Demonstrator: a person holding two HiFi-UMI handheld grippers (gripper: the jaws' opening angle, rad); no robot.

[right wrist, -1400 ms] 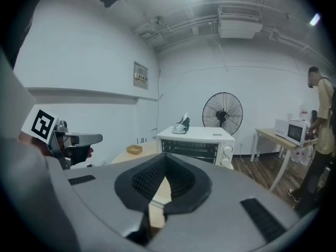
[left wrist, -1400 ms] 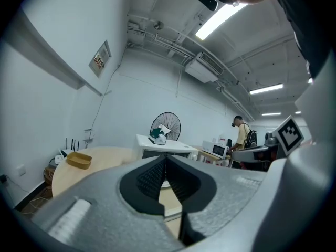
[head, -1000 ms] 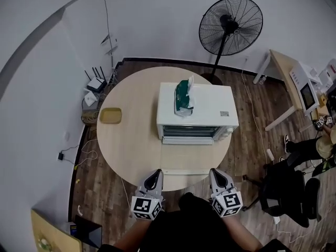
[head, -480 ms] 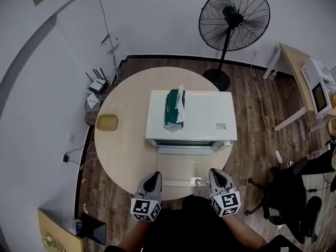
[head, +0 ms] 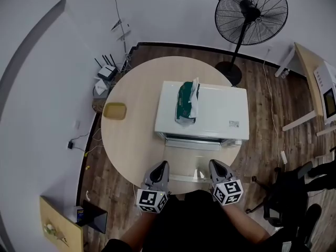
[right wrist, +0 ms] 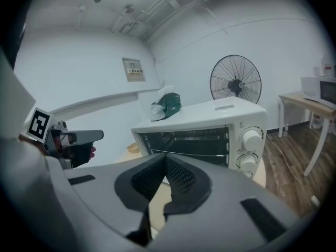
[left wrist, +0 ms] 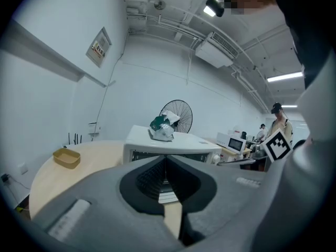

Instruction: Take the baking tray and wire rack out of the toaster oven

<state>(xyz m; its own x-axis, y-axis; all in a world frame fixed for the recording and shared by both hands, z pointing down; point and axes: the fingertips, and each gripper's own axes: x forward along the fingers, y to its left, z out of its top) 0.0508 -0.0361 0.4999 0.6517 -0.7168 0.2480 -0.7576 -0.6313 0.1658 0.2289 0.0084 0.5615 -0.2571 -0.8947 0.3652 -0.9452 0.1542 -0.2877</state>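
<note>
Wooden flooring surrounds a round table (head: pixel 126 146) carrying the toaster oven (head: pixel 210 109). Both the left gripper (left wrist: pixel 166 159) and the right gripper (right wrist: pixel 165 157) have their jaws fully together and hold nothing. They sit at the near table edge, just before the lowered oven door (head: pixel 181 164). Inside the dark cavity the wire rack (right wrist: pixel 191 138) bars are visible; the baking tray cannot be distinguished. A green-and-white packet (head: pixel 187 103) lies on the oven roof. A yellow dish (head: pixel 114 111) sits well apart.
</note>
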